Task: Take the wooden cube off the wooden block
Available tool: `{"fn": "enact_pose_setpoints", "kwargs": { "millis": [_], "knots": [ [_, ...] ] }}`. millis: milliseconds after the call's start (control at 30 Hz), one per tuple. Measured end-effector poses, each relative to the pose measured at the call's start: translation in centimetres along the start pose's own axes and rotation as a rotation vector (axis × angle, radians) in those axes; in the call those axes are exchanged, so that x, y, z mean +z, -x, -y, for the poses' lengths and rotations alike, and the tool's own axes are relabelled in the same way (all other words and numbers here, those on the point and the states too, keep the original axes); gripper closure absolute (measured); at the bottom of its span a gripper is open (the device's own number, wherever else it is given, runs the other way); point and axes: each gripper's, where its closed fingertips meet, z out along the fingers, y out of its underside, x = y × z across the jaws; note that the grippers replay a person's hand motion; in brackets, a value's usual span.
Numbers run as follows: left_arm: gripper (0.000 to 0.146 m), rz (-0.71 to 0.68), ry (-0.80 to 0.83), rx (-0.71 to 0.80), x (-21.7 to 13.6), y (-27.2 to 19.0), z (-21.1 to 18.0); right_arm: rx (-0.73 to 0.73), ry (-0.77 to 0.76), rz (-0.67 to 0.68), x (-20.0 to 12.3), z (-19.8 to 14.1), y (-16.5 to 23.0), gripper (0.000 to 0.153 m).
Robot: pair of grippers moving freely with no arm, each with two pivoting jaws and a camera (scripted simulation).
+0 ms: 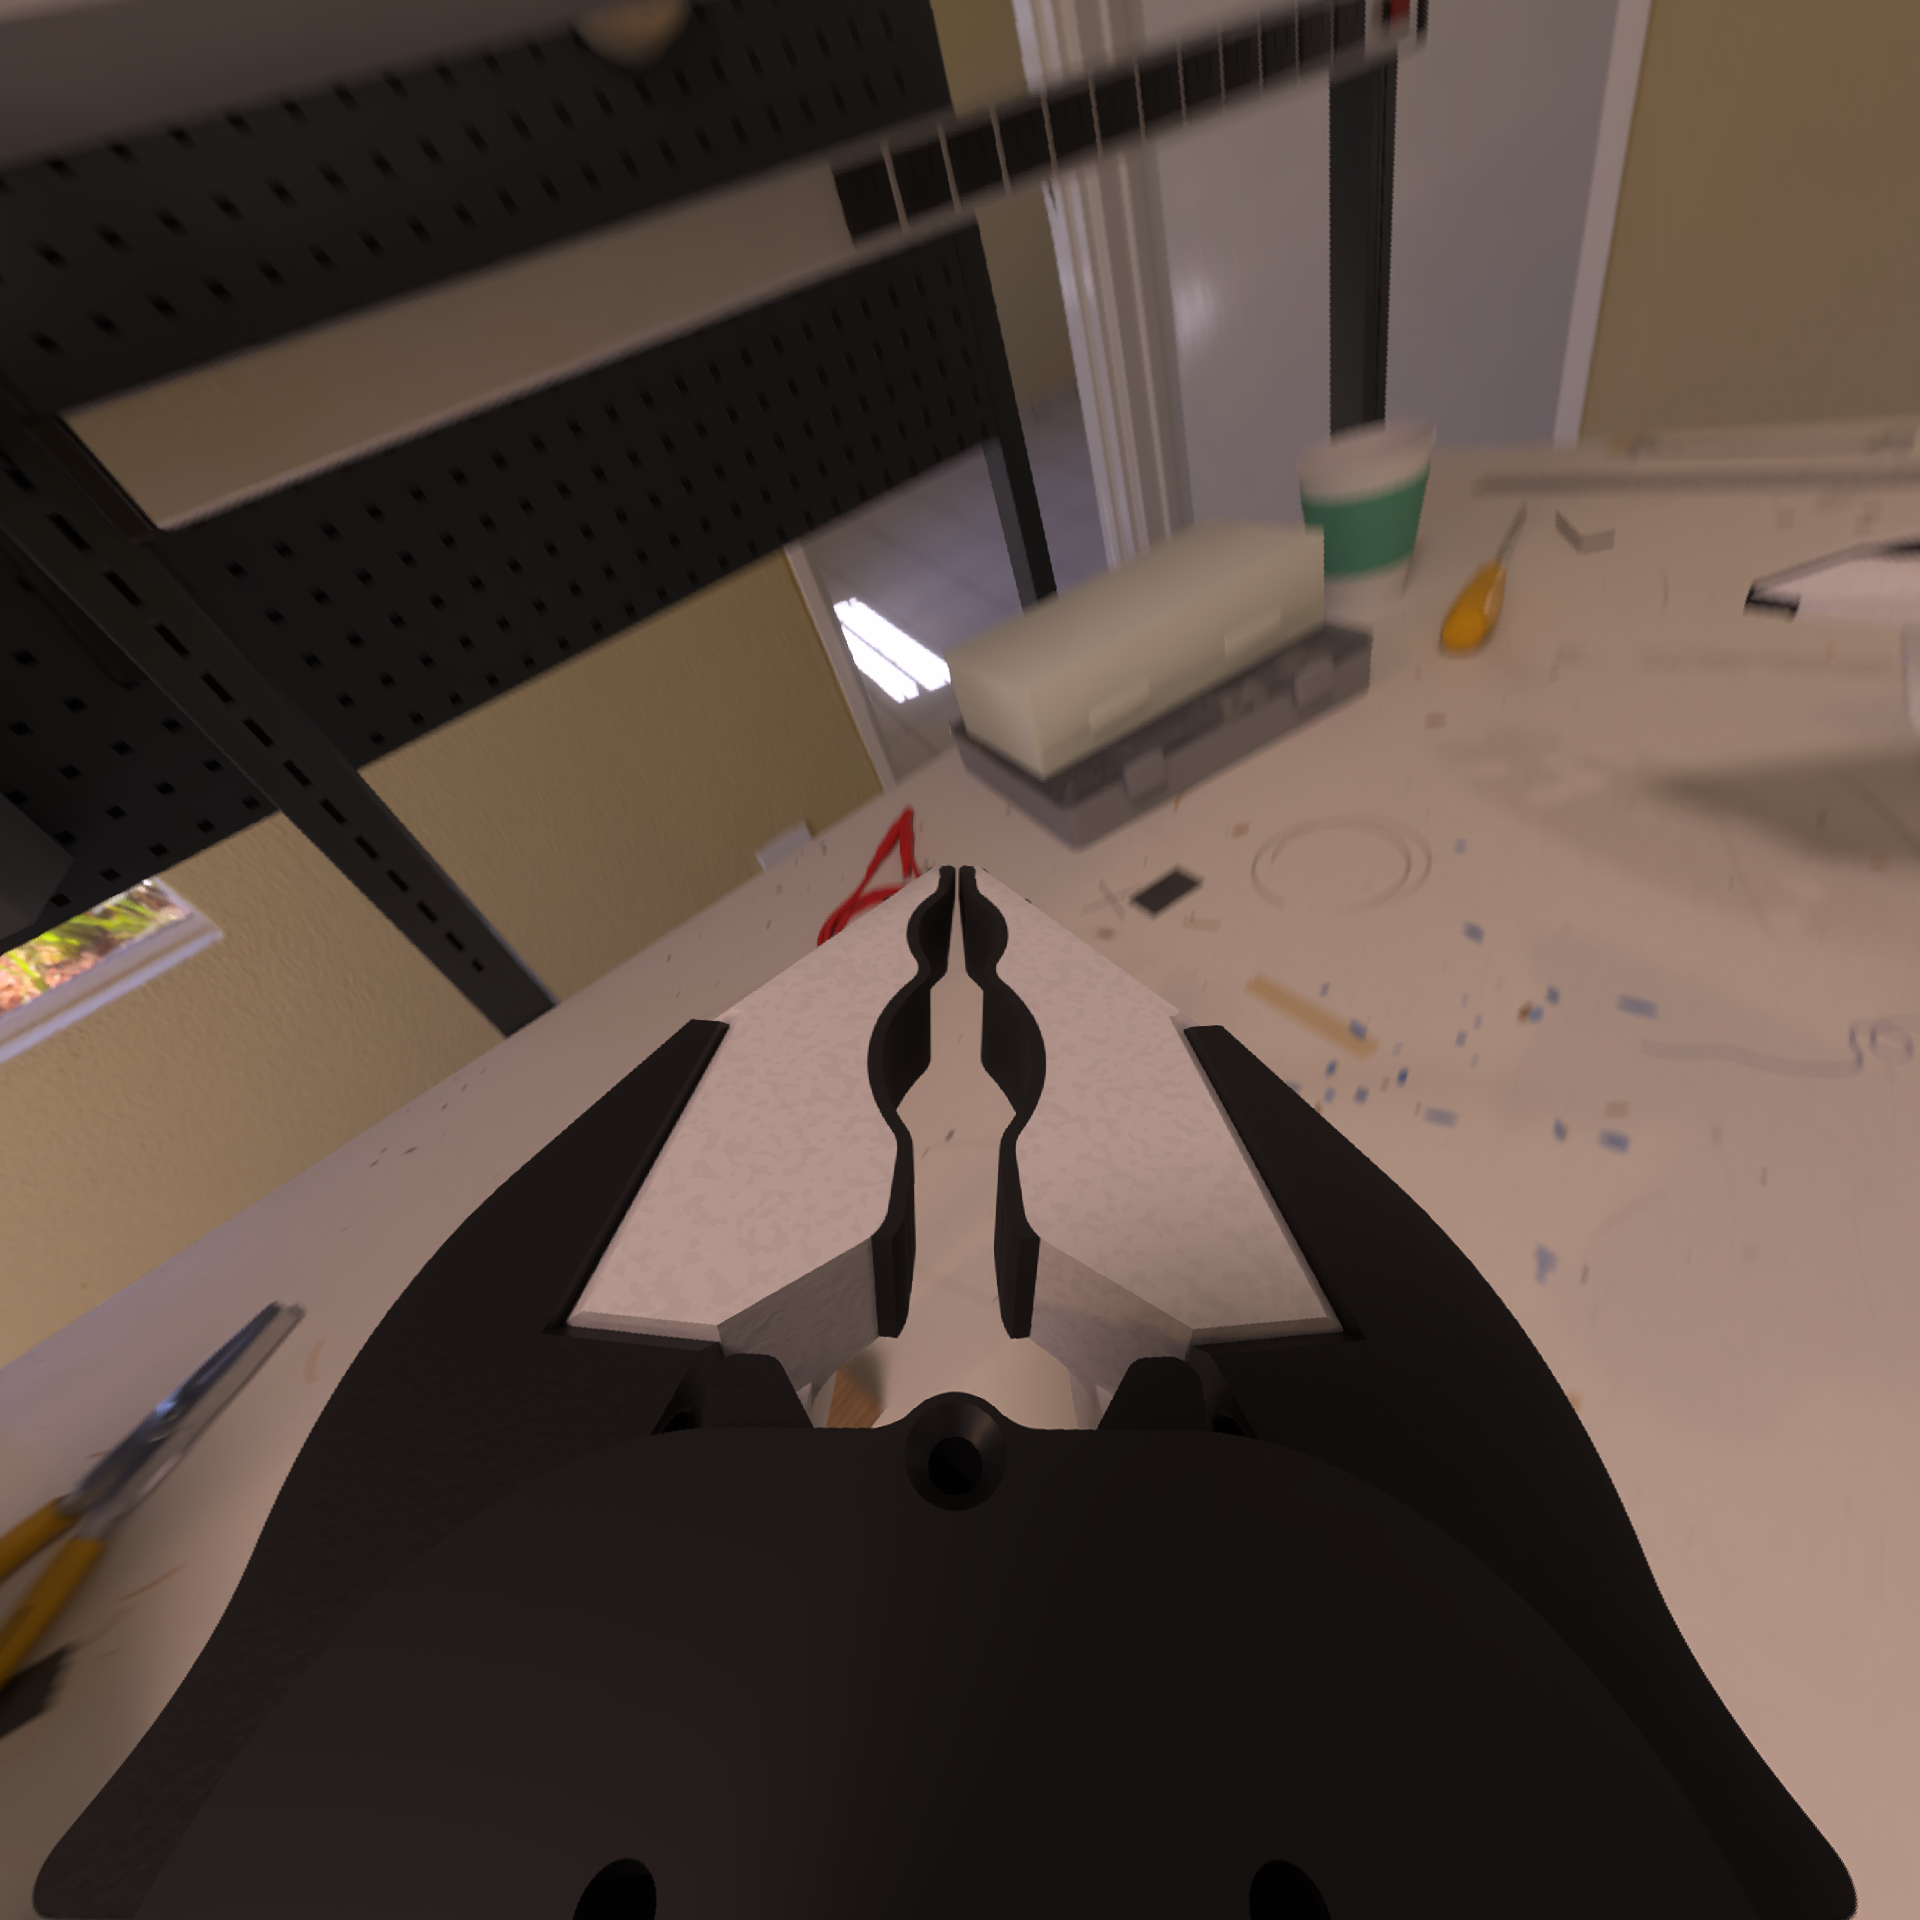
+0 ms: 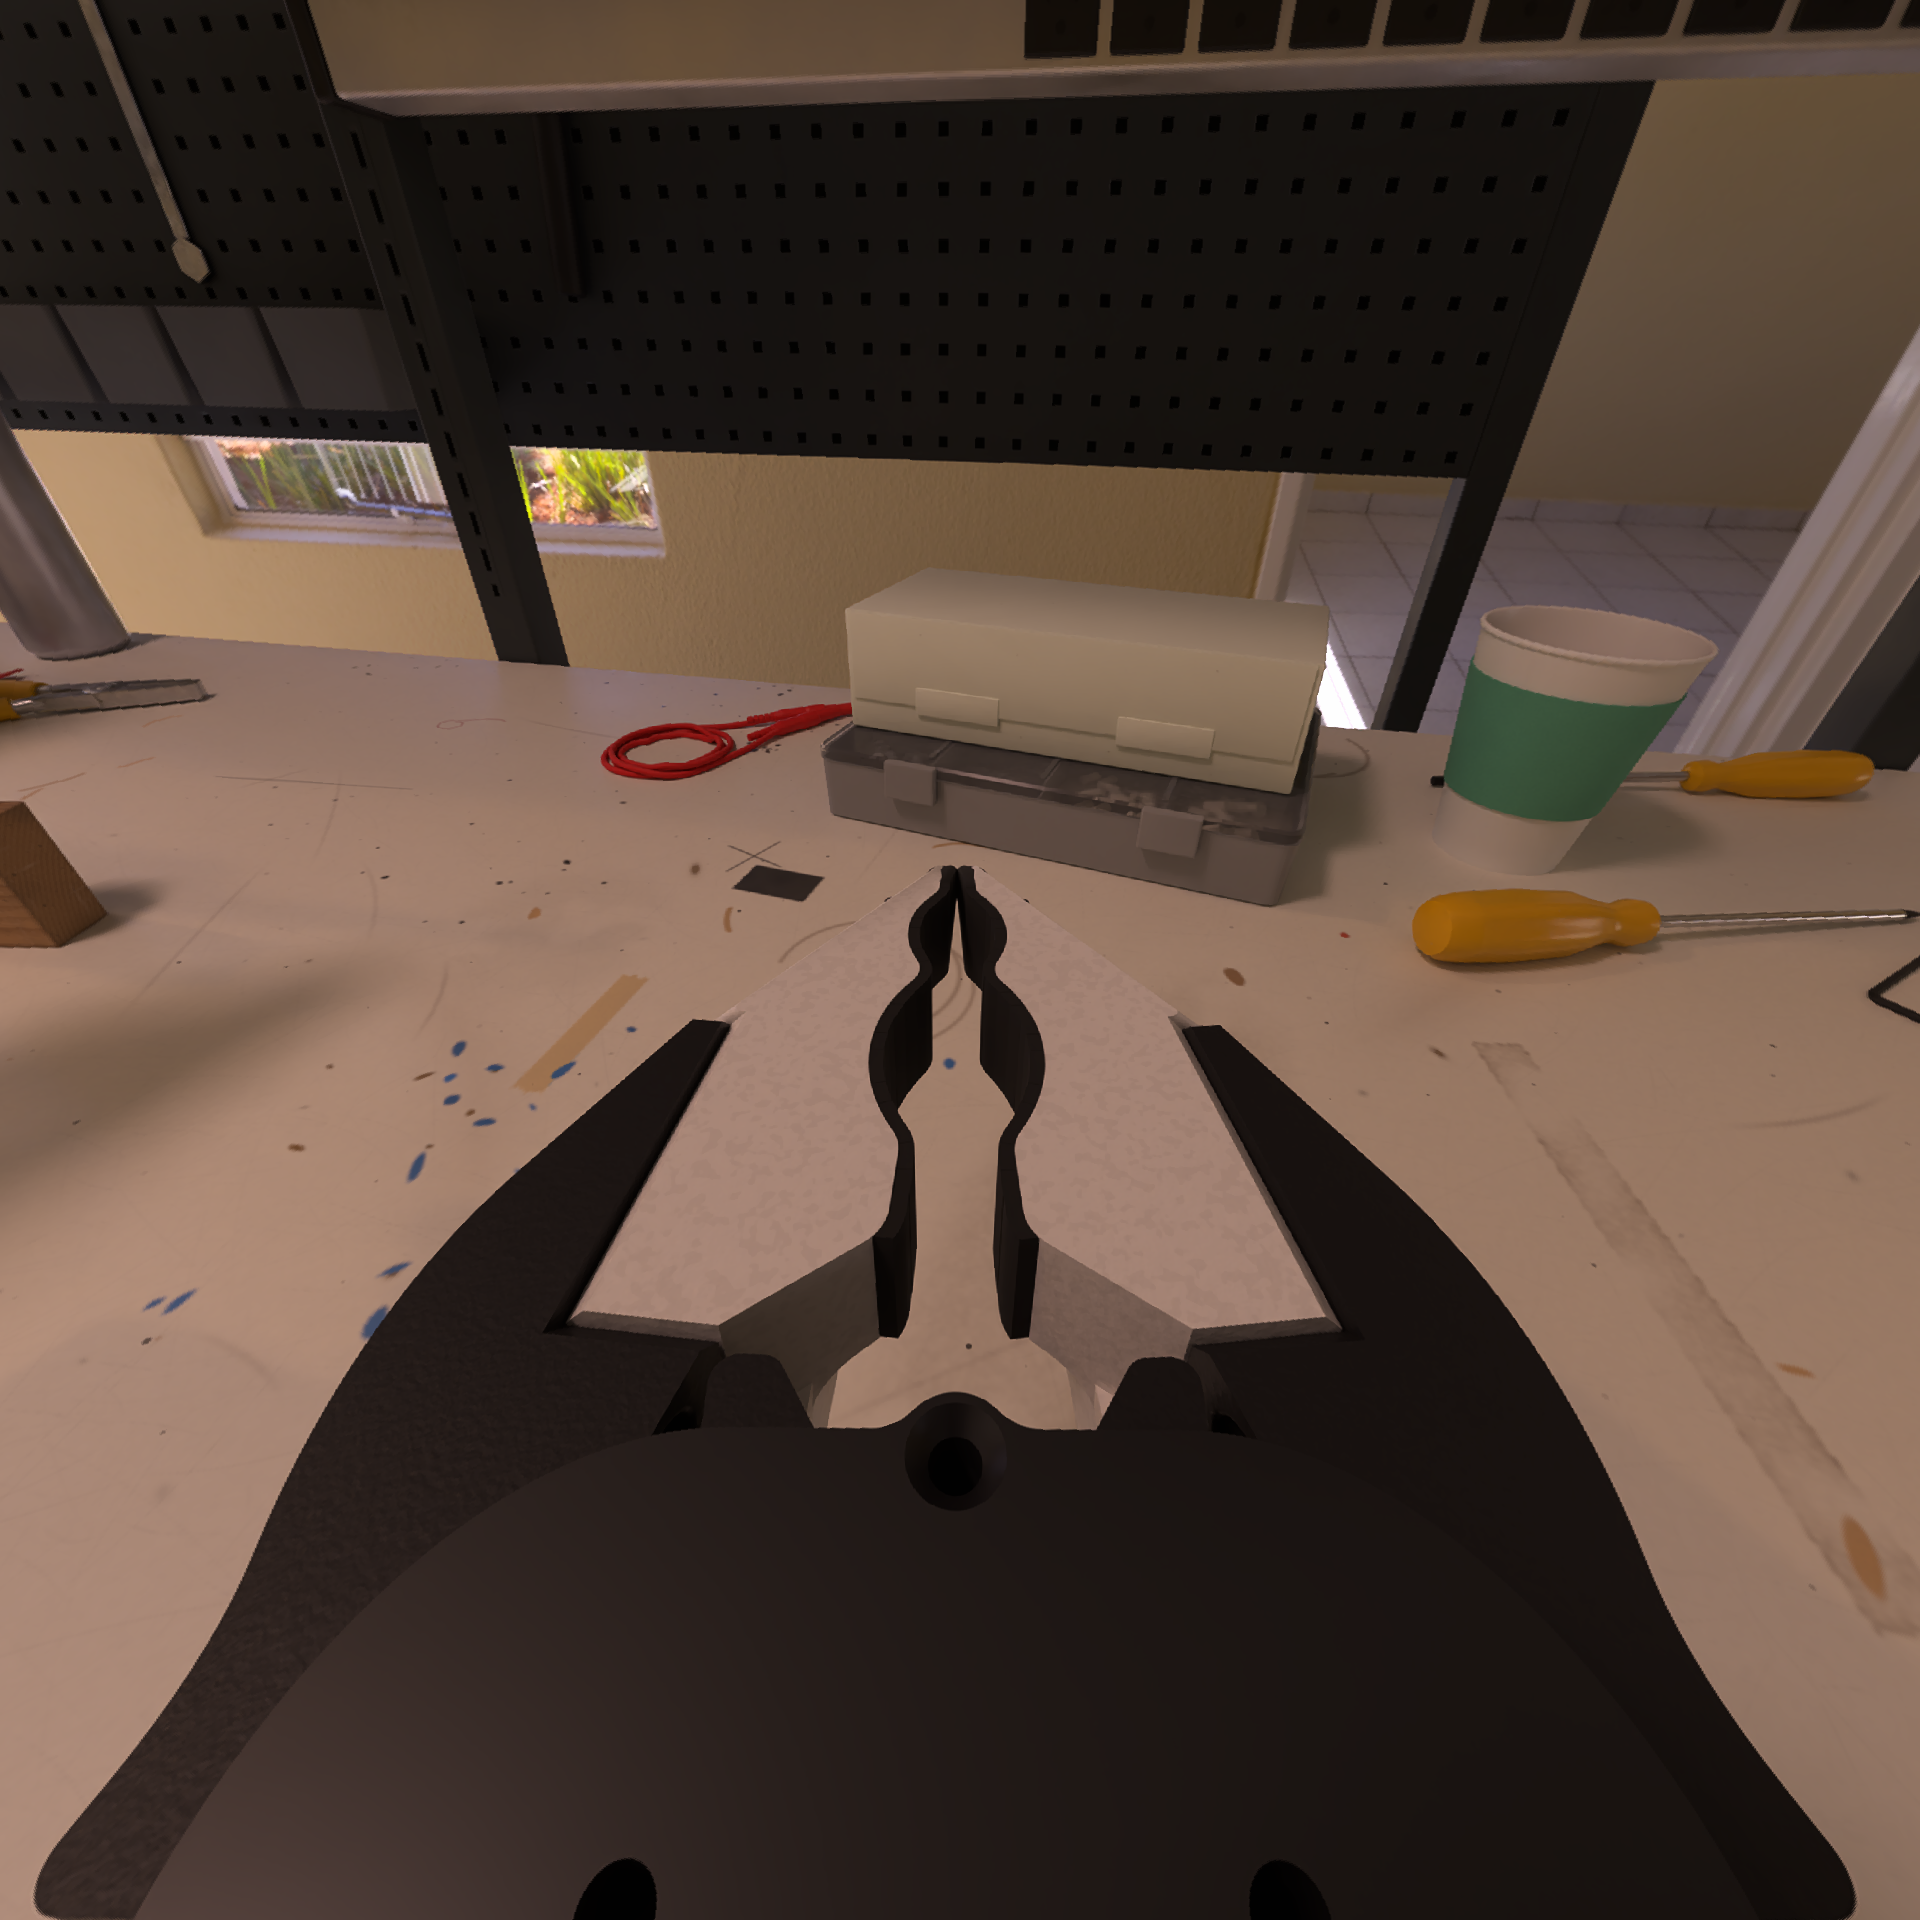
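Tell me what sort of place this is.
Probably a workshop bench: a black perforated pegboard stands behind a scuffed, paint-flecked beige worktop, with yellow-handled screwdrivers and stacked plastic parts cases lying on it.

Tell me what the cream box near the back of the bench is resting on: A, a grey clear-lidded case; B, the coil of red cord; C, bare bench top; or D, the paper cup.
A: in the right wrist view the cream box lies stacked on the grey case, with the cup and red cord off to either side.
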Motion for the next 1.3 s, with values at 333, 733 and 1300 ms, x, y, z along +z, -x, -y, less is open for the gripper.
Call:
{"fn": "enact_pose_setpoints", "kwargs": {
  "millis": [333, 733, 1300],
  "knots": [
    [0.121, -0.302, 0.591, 0.295, -1.9, 6.4, -6.1, 0.019, 0.019, 0.016, -0.1, 0.0, 0.3, 0.153],
    [0.102, -0.495, 1.026, 0.374, -1.8, 8.7, -14.3, 0.023, 0.041, 0.048, 0.0, -0.4, 0.9, 0.153],
    [0.112, -0.557, 1.141, 0.480, -0.7, 8.0, -17.6, 0.019, 0.061, 0.068, 0.1, -1.1, 1.2, 0.153]
  ]
}}
